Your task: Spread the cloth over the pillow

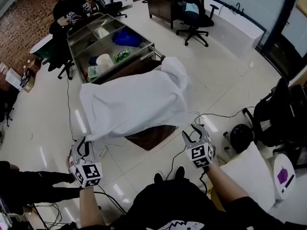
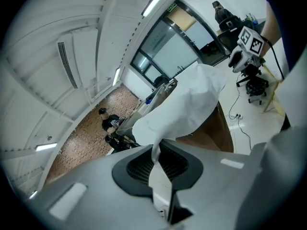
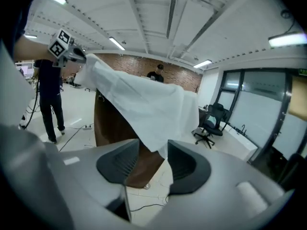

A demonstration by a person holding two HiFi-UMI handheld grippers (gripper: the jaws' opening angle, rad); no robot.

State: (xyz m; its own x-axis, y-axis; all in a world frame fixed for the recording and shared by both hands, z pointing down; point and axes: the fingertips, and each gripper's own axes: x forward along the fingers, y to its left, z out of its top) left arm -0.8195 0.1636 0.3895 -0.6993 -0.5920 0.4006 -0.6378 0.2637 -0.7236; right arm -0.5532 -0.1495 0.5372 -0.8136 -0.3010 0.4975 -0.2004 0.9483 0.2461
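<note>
Pinching white cloth (image 1: 136, 102) at table's near-left corner, left gripper (image 1: 82, 145) jaws clamped together on fabric. Right gripper (image 1: 193, 133) jaws apart; near-right cloth corner hangs between them, unpinched. Cloth drapes brown table (image 1: 149, 137); pillow hidden underneath. Risk: one-sided pull skews cloth, slides it off table.

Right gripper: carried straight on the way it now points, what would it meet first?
Probably the white cloth: its hanging corner lies just ahead of the right gripper's open jaws, though depth is unclear.
</note>
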